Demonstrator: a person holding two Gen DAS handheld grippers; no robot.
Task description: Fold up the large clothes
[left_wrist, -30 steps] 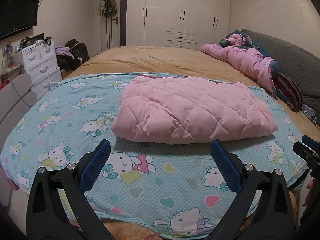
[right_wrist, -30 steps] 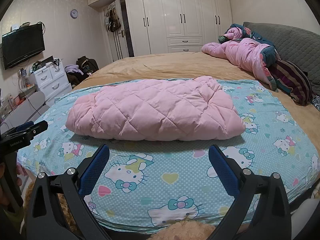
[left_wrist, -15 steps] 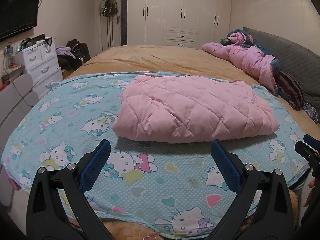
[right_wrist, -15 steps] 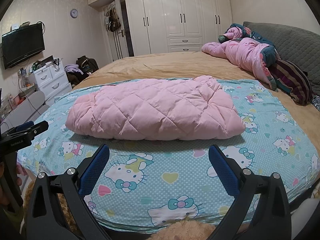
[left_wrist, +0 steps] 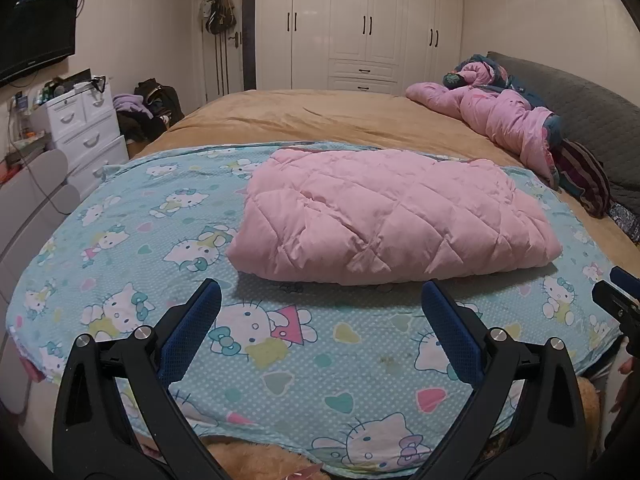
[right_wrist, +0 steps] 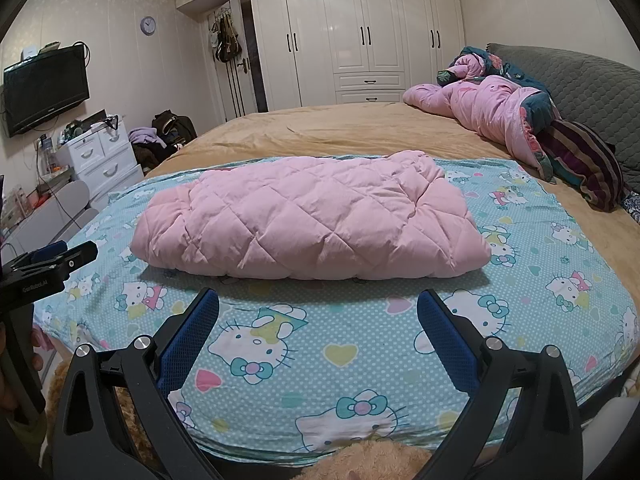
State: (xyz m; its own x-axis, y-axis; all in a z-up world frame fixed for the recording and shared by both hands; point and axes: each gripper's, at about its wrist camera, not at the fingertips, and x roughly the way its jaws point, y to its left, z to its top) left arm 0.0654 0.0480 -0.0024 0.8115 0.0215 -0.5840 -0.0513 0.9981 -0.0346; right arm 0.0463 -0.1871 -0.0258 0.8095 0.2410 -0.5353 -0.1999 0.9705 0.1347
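Note:
A pink quilted down coat [left_wrist: 392, 220] [right_wrist: 312, 224] lies folded into a thick rectangle on a light-blue cartoon-cat sheet [left_wrist: 280, 360] [right_wrist: 340, 344] spread over the bed. My left gripper [left_wrist: 320, 320] hovers open above the sheet, just short of the coat's near edge, with nothing between its blue pads. My right gripper [right_wrist: 318, 320] is open too, equally close to the coat's front edge and empty. The other gripper's tip shows at each view's side edge.
A rumpled pink duvet [right_wrist: 480, 108] and a striped pillow [right_wrist: 580, 160] lie at the bed's far right by a grey headboard [right_wrist: 580, 80]. White drawers [left_wrist: 84, 128], a wall TV [right_wrist: 44, 88] and white wardrobes [right_wrist: 360, 40] line the room.
Both grippers stay open and nearly still. The left wrist view has shifted slightly, so the coat sits a touch more to the right.

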